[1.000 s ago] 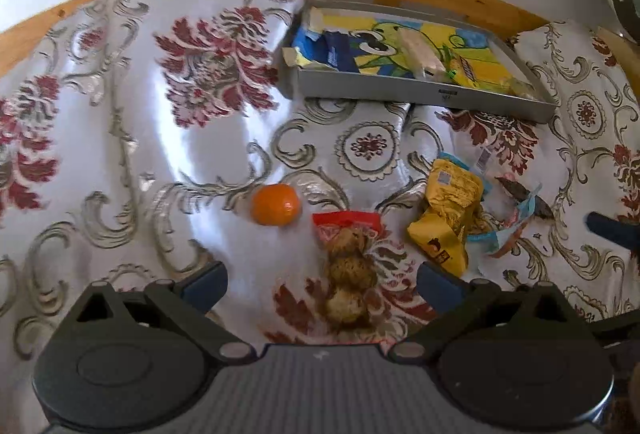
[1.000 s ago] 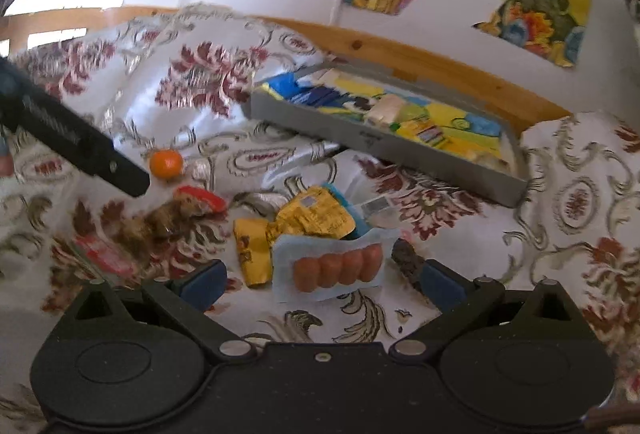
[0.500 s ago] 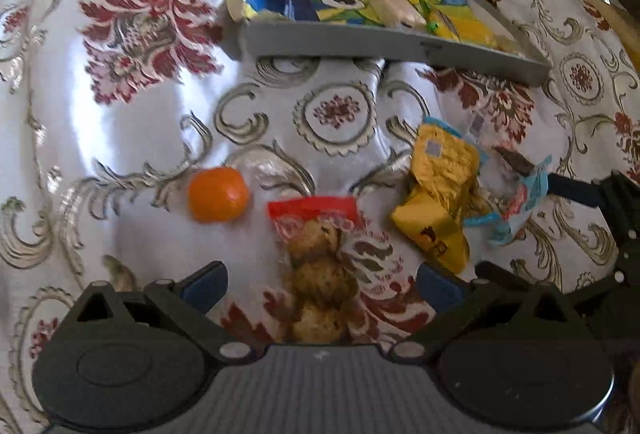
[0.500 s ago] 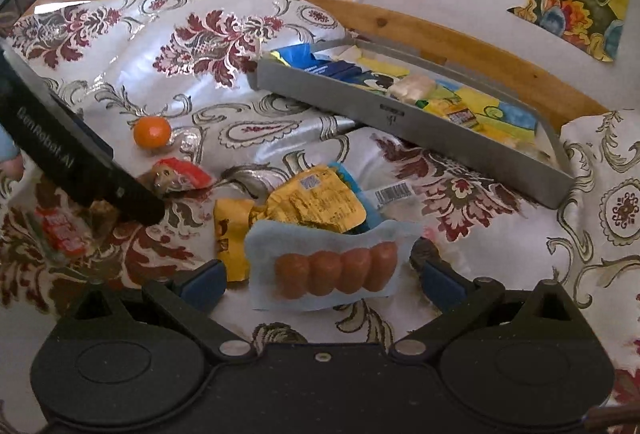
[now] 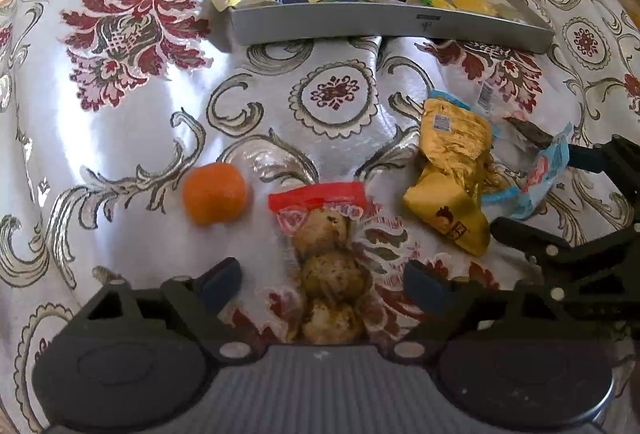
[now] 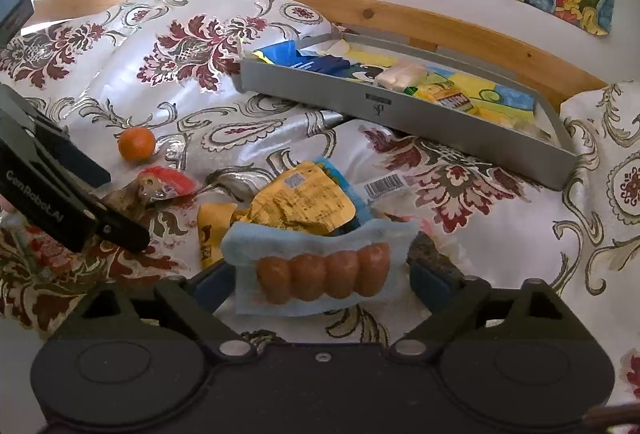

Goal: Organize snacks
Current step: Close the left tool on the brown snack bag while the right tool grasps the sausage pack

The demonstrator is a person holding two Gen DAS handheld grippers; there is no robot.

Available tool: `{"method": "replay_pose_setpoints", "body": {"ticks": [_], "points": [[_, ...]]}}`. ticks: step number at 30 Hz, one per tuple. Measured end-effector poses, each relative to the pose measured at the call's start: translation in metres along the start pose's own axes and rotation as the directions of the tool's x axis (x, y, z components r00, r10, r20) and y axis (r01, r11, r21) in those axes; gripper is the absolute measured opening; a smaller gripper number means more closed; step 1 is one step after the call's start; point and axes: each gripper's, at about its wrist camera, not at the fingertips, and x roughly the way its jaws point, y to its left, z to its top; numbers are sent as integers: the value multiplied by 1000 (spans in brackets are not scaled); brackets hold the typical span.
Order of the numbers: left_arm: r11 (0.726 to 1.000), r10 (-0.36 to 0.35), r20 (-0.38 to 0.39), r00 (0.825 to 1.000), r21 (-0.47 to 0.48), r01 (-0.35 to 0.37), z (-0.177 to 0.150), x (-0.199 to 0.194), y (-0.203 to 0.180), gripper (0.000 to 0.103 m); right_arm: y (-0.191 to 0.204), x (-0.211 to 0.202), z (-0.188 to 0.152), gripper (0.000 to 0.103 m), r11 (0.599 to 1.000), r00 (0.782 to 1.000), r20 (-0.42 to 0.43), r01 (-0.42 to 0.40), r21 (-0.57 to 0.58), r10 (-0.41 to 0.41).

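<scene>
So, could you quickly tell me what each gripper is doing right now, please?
Left gripper: open, straddling the meatball packet, not gripping.
Right gripper: open, around the sausage packet, not clamped.

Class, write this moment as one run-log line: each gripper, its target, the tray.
left gripper: open, straddling meatball pack | right gripper: open, around sausage pack | tray: partly filled

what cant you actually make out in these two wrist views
- Left wrist view: the near end of the meatball packet runs under the left gripper body.
- Right wrist view: the blue packet beneath the yellow packet shows only edges and a barcode.
- Right wrist view: the dark item beside the sausage pack is half hidden by the right gripper finger.
- Both views: small print on snacks in the grey tray is too small to read.
</scene>
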Motion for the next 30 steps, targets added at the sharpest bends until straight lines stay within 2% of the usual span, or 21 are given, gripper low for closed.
{"method": "replay_pose_setpoints", "body": {"ticks": [8, 12, 15, 30], "points": [[999, -33, -37, 999, -36, 31, -4, -7, 2, 72, 1, 0, 0, 89, 1000, 1000, 4, -1, 11, 1], [997, -43, -37, 998, -63, 40, -4, -10, 5, 57, 2, -1, 0, 89, 1000, 1000, 6, 4, 13, -4], [996, -55, -33, 998, -74, 52, -5, -13, 5, 52, 2, -1, 0, 89, 1000, 1000, 7, 7, 14, -7], [993, -46, -14, 999, -113, 44, -6, -20, 5, 46, 7, -6, 0, 87, 1000, 1000, 17, 13, 6, -13]]}}
